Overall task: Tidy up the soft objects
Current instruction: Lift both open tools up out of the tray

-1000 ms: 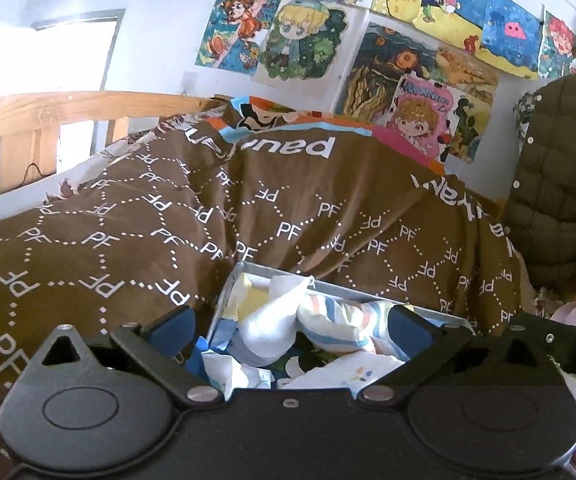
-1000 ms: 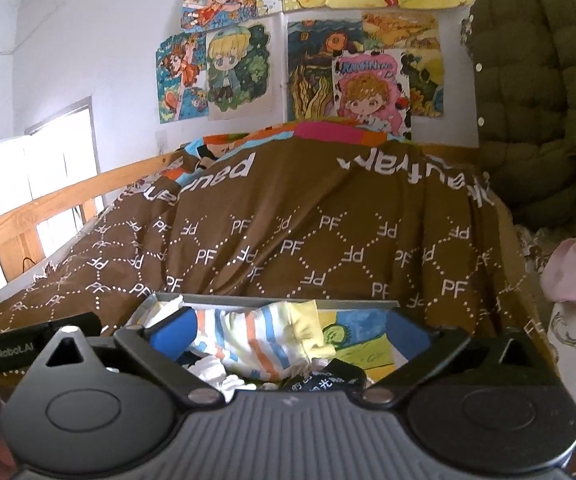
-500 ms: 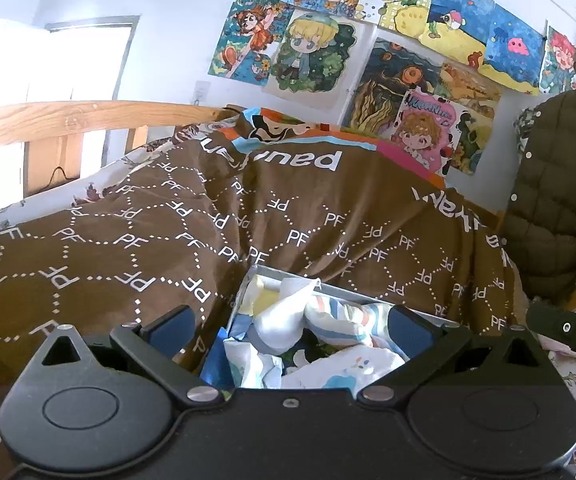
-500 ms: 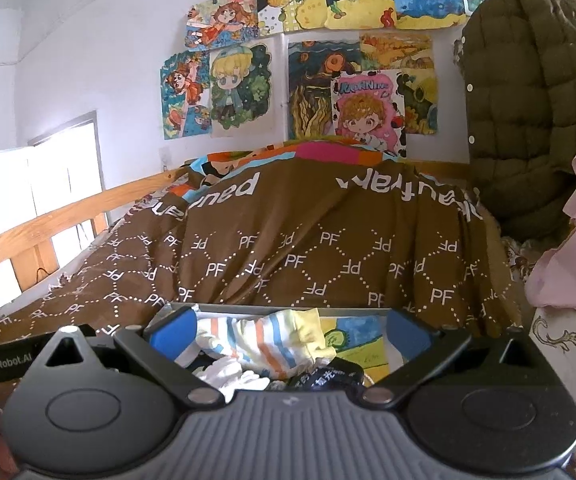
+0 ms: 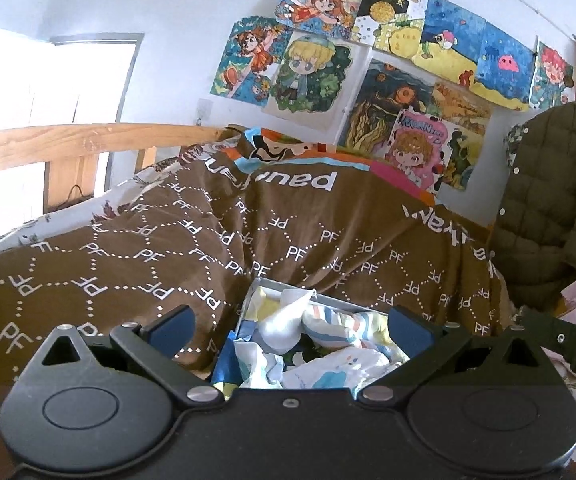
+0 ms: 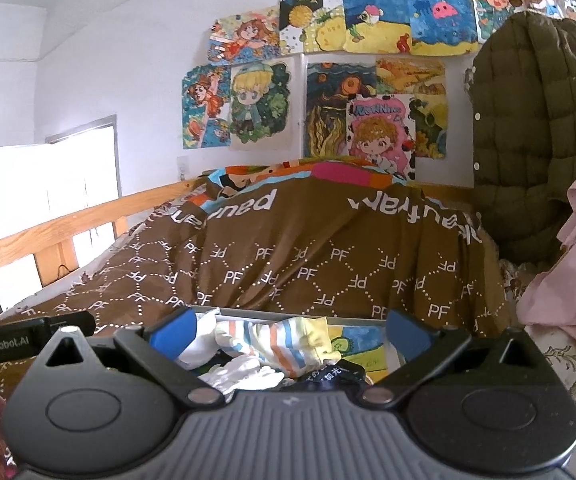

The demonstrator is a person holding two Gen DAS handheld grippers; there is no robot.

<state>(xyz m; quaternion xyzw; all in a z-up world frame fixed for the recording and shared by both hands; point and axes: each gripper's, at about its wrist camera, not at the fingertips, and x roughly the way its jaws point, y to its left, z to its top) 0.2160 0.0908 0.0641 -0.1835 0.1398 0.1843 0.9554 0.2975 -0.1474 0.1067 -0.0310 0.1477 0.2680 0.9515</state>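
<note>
Both tools hang over a shallow grey box (image 5: 330, 300) of small soft garments that sits on the bed, on a brown blanket (image 5: 215, 240) printed with white "PF" letters. The left hand-held gripper (image 5: 290, 330) has its blue-padded fingers spread wide with nothing between them; below the gap lie a white sock (image 5: 283, 320) and a striped sock (image 5: 344, 326) (pastel bands of orange and blue). The right hand-held gripper (image 6: 290, 330) is equally wide apart and empty, above the same striped sock (image 6: 283, 340), a crumpled white cloth (image 6: 239, 376) and a dark fabric piece (image 6: 328, 376). Cartoon drawings (image 6: 328, 80) cover the wall behind, and an olive quilted jacket (image 6: 536, 120) hangs at the right.
</note>
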